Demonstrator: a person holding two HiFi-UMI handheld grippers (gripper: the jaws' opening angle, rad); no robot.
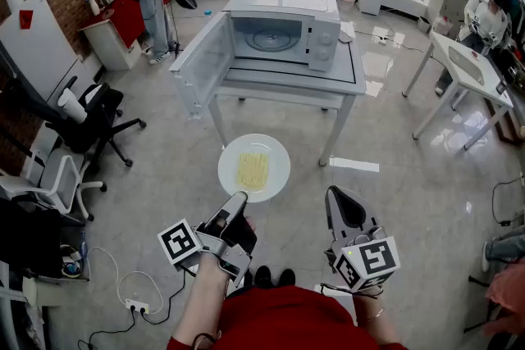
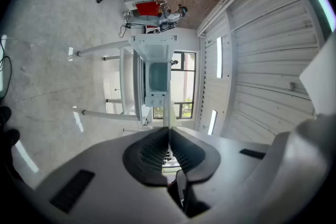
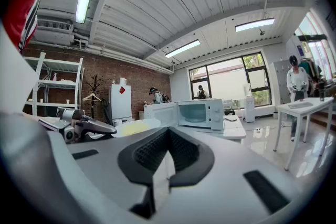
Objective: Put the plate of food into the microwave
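A white plate (image 1: 254,166) with yellow strips of food hangs level in the air in front of me. My left gripper (image 1: 239,197) is shut on its near rim, and in the left gripper view the plate (image 2: 167,113) shows only as a thin edge between the pads. The white microwave (image 1: 283,33) stands ahead on a white table (image 1: 344,86), its door (image 1: 201,61) swung open to the left and its chamber empty. My right gripper (image 1: 336,194) hovers right of the plate, shut and holding nothing. The right gripper view shows the plate (image 3: 134,126) and the microwave (image 3: 194,113).
Black and white office chairs (image 1: 82,115) stand at the left. A second white table (image 1: 463,70) with a seated person is at the right. Another person stands at a red-topped counter (image 1: 123,20) at the back left. Cables and a power strip (image 1: 135,306) lie on the floor by my feet.
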